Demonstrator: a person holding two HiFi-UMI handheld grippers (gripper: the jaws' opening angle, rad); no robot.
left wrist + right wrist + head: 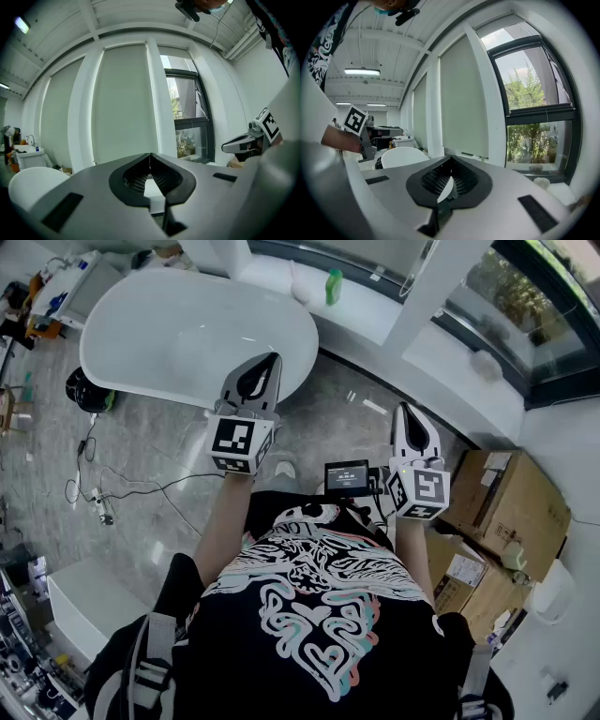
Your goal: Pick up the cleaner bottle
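Since both of your grippers are pinched fully shut with nothing between the jaws, the first thing that can go wrong is arriving at the bottle with closed tips. The green cleaner bottle stands upright on the white window ledge at the far side of the room, well apart from either tool. The left gripper lines up with the near right end of the white oval tub, and the right gripper hangs over bare floor to the right of it.

If you push in without spreading the jaws, you are likely to knock the bottle over or shove it along the ledge. It looks small and light, so a glancing touch from one pad may be enough to tip it. A white bundle lies just left of it; come in from that side and you may snag it.

The tub sits between your left side and the ledge, so a left-handed reach means leaning across it. The right gripper seems to have the clearer line.

Watch your feet too. Cables trail on the floor at your near left and cardboard boxes stand at your near right, and either could catch a step. Neither gripper view shows the bottle plainly, so for now you aim from the head view alone.
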